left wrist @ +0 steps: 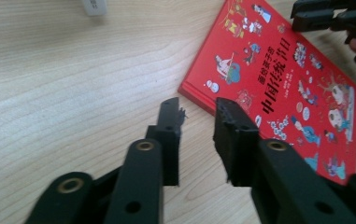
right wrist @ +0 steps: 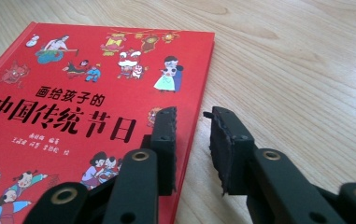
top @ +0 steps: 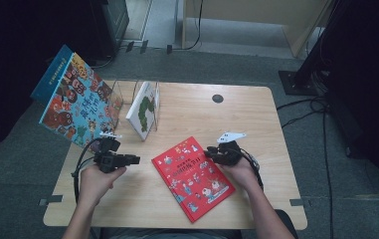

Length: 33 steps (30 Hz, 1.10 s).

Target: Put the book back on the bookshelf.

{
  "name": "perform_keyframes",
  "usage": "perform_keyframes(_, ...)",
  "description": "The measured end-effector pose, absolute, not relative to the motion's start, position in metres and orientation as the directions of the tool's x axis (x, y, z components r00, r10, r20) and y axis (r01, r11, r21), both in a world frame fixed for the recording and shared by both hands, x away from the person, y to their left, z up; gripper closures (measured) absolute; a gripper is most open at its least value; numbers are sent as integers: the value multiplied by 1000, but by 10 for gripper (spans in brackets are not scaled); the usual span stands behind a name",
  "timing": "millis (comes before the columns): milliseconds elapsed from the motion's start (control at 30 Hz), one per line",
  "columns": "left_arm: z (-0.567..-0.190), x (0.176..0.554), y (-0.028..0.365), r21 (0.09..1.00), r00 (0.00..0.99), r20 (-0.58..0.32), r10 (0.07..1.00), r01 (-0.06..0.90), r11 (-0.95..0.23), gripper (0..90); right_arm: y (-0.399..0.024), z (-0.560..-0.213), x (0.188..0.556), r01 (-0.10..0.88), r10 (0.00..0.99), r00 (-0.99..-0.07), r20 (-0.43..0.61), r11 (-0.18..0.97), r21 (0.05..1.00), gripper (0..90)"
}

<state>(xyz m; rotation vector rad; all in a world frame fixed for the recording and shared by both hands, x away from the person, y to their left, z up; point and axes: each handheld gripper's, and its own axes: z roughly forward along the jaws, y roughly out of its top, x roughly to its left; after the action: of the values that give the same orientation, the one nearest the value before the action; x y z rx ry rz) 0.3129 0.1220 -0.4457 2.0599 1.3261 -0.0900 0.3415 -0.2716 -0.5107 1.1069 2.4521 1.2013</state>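
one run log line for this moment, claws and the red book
red book: flat on table, untouched | left claw: open, at book's corner | right claw: open, over book's edge

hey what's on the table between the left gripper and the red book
Nothing: in the high view, bare wood of the table separates the left gripper from the red book. The left gripper view shows its jaws apart, empty, just short of the book's corner.

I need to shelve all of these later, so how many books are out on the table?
3. The red book lies flat between the grippers; the white book stands in the clear rack; the blue book leans at the rack's left. Others may be hidden behind it.
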Motion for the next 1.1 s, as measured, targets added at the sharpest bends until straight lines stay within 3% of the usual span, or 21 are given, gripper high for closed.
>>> perform_keyframes(133,-450,310,117,493,485,-395,780,829,-265,785,-274,-511,342,554,700,-695,163,377,742,835)
perform_keyframes(300,-460,309,111,488,490,-422,763,832,-264,822,-274,-513,343,567,713,-685,148,396,722,881)
perform_keyframes(767,-493,307,82,430,492,-478,727,853,-294,865,-280,-515,341,630,731,-649,210,362,687,867)
perform_keyframes(1100,-502,307,68,422,500,-490,714,853,-308,863,-281,-516,333,610,742,-646,180,361,705,848)
